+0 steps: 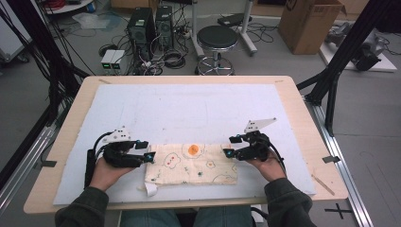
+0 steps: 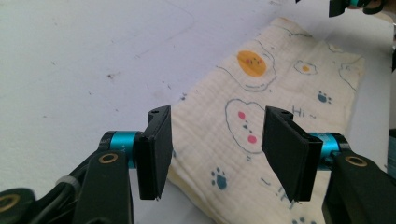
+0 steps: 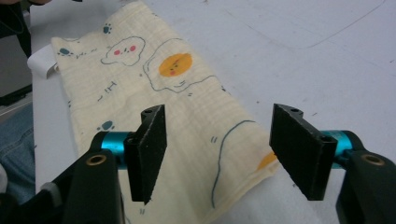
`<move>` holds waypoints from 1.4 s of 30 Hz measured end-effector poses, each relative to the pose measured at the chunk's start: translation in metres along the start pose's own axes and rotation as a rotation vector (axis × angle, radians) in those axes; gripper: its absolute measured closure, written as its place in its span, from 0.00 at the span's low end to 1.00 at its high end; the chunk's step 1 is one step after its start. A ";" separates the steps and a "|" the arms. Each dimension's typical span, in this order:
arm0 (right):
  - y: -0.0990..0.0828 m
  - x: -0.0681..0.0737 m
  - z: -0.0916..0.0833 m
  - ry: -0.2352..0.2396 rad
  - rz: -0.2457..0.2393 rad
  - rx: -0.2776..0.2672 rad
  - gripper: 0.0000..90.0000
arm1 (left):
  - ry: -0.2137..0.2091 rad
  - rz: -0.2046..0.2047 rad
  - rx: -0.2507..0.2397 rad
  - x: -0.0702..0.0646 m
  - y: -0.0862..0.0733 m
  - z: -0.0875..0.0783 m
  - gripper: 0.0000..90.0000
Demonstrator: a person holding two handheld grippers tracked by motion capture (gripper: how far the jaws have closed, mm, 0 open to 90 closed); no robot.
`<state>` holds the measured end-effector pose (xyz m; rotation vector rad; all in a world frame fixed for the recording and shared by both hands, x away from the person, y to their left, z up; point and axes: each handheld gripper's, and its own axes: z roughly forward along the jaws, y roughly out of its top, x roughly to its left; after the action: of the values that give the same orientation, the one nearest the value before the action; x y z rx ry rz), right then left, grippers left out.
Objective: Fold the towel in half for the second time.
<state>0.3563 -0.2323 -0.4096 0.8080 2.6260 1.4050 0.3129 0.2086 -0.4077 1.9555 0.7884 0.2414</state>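
A cream cloth [image 1: 191, 163] printed with fried eggs and paw marks lies folded flat on the white mat, near the front edge. My left gripper [image 1: 147, 151] hovers at the cloth's left end, jaws open and apart from the fabric. In the left gripper view the cloth [image 2: 261, 93] lies beyond and below my left gripper [image 2: 217, 149], with nothing between the pads. My right gripper [image 1: 231, 146] stands at the cloth's right end, also open. In the right gripper view the cloth [image 3: 140, 79] runs away under my right gripper [image 3: 219, 149], untouched.
A white mat [image 1: 189, 104] covers most of the wooden table [image 1: 71, 123]. A white label [image 1: 150, 189] sticks out at the cloth's front left corner. On the floor behind stand a stool [image 1: 216, 40], computer towers [image 1: 142, 26] and a cardboard box [image 1: 307, 23].
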 end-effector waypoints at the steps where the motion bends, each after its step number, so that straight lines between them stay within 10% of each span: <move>1: 0.001 -0.002 0.000 -0.007 0.003 0.007 0.43 | 0.011 0.000 0.008 0.001 0.002 0.001 0.48; 15: 0.009 -0.028 0.018 -0.041 0.069 0.059 0.52 | 0.122 -0.068 0.011 0.027 0.005 0.020 0.53; 31: -0.004 -0.036 0.026 -0.001 0.120 0.103 0.65 | 0.094 -0.066 0.159 0.029 -0.005 0.041 0.73; 42: -0.006 -0.033 0.031 -0.031 0.073 0.158 0.84 | 0.097 -0.043 0.175 0.026 -0.008 0.044 0.92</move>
<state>0.3905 -0.2271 -0.4389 0.9436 2.7370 1.2017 0.3499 0.1955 -0.4407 2.1002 0.9403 0.2497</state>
